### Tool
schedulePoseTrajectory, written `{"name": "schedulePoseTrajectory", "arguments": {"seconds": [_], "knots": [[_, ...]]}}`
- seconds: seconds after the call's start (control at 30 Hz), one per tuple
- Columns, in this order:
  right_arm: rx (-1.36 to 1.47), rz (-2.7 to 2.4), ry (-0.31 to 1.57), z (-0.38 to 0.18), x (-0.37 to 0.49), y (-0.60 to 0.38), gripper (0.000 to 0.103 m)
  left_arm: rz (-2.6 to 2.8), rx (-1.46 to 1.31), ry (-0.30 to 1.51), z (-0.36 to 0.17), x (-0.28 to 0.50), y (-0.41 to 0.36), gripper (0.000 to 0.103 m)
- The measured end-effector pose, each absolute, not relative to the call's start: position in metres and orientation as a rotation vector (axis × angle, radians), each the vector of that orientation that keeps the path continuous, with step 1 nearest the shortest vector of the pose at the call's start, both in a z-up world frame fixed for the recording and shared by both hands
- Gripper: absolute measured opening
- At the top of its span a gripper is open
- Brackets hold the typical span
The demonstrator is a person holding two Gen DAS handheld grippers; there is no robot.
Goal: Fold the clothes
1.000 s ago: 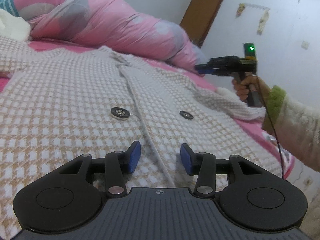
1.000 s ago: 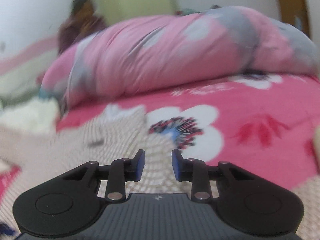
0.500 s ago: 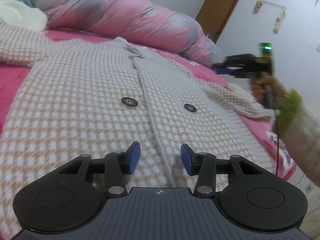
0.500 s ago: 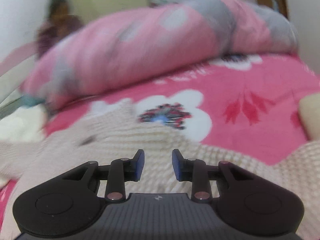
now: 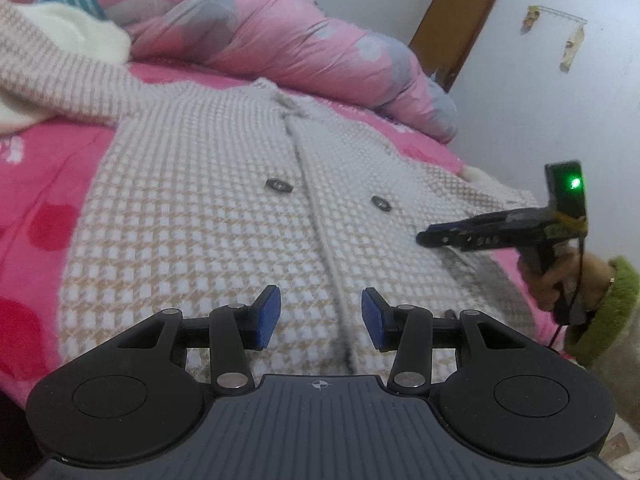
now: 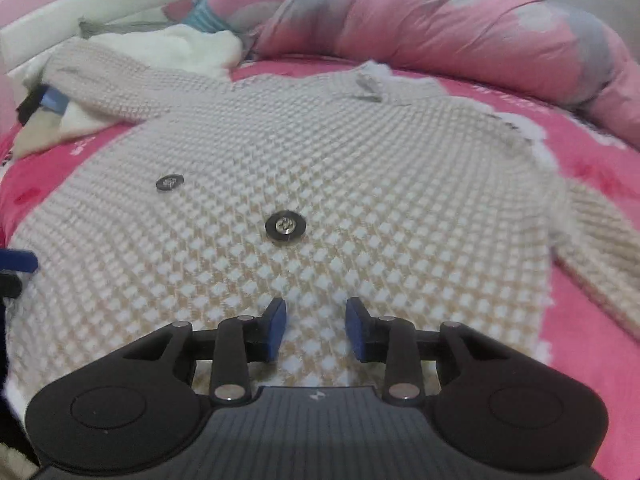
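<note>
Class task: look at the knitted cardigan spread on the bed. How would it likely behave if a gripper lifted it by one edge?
The cardigan would probably sag and drape, since its sleeve already lies limp across the bed. Its thick waffle knit suggests some weight and good grip for the pads. The buttons may add a little swing.

Checked cardigan [image 6: 360, 184] lies flat on the pink bedspread [image 6: 592, 344].

Left gripper [image 5: 321, 317]: black linkage arms on round pivot housings, silver screws, blue pads, ribbed grey body with a crosshair mark. Right gripper [image 6: 316, 329]: same build. From the left wrist view it carries a black box with a green light [image 5: 575, 182] and a thin black cable. Hand [image 5: 560, 280]: cream sleeve, fuzzy green cuff [image 5: 608, 312].
</note>
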State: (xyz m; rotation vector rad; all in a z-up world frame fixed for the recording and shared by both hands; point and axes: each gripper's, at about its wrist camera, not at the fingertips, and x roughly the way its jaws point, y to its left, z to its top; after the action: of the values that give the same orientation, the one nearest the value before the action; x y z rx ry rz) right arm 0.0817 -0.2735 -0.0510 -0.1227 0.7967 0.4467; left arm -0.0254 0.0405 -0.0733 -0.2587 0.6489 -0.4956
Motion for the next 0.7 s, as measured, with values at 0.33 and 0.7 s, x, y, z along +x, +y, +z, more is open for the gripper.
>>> {"name": "schedulePoseTrajectory", "arguments": {"seconds": [0.33, 0.7], "knots": [[0.038, 0.355, 0.735, -0.086, 0.031, -0.295, 0.042, -0.589, -0.190, 0.661, -0.059, 0.012, -0.029, 0.045], [0.450, 0.024, 0.592, -0.009, 0.055, -0.477, 0.064, -0.551, -0.146, 0.677, -0.044, 0.078, -0.087, 0.047]]}}
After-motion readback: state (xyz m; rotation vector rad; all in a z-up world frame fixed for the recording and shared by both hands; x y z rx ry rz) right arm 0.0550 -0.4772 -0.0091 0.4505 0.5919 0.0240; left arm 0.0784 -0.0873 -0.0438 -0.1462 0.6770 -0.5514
